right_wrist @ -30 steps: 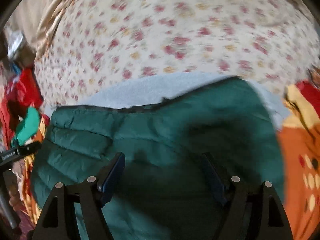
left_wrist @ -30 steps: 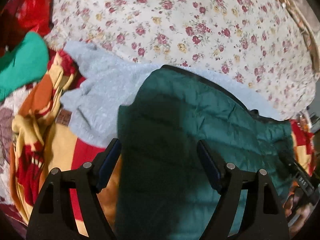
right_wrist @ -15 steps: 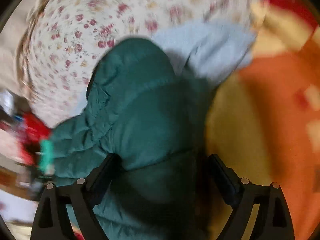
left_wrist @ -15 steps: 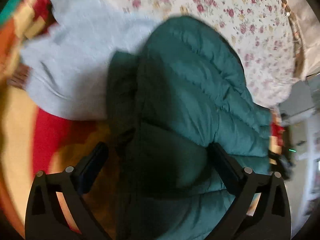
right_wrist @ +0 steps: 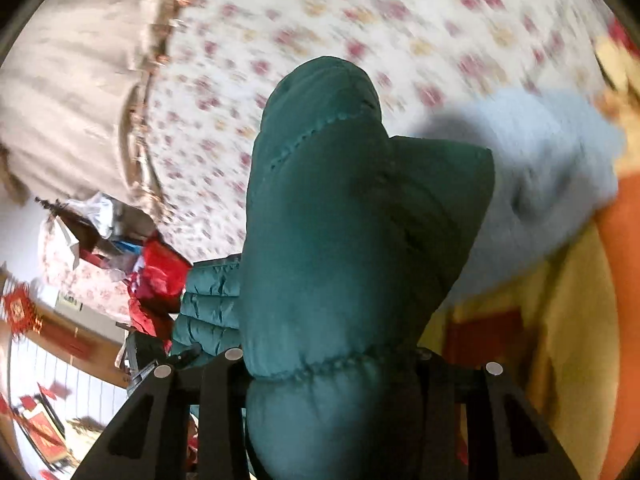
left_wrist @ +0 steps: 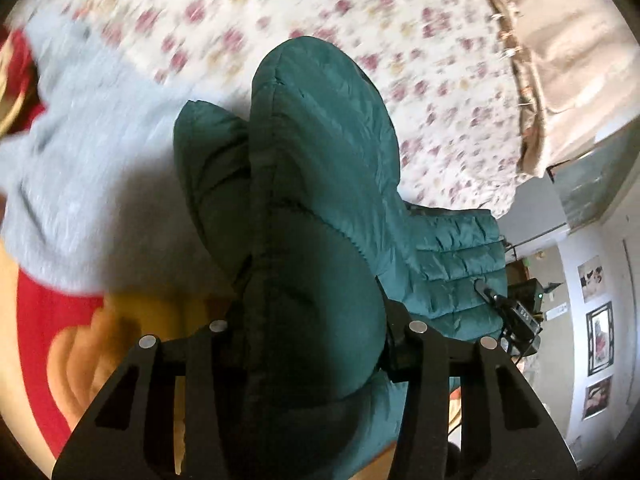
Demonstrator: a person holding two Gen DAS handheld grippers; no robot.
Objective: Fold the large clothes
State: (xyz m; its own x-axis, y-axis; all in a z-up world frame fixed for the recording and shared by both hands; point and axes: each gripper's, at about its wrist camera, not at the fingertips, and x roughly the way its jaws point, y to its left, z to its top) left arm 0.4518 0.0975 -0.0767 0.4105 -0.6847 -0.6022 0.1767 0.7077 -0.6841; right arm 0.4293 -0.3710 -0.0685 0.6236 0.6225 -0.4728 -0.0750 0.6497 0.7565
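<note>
A dark green puffer jacket (left_wrist: 320, 140) lies bunched on the bed, over a pale grey sweater (left_wrist: 80, 160). My left gripper (left_wrist: 316, 320) is closing, and a thick fold of the jacket bulges up between its jaws with the pads pressing into it. In the right wrist view the same jacket (right_wrist: 320, 200) rises in a padded hump beside the grey sweater (right_wrist: 540, 168). My right gripper (right_wrist: 330, 354) is closing too, pinching a gathered seam of the jacket between its jaws. The fabric hides both pairs of pads.
A floral bedsheet (left_wrist: 280, 8) covers the bed behind the clothes. A red, yellow and orange blanket (right_wrist: 560, 320) lies under them. Red clothes (right_wrist: 160, 276) are piled at the bed's far side. A wall with pictures (left_wrist: 600, 320) stands beyond.
Both grippers went from wide open over the flat jacket to closed on folds of it. The jacket has bunched into a raised hump, and both views have swung round.
</note>
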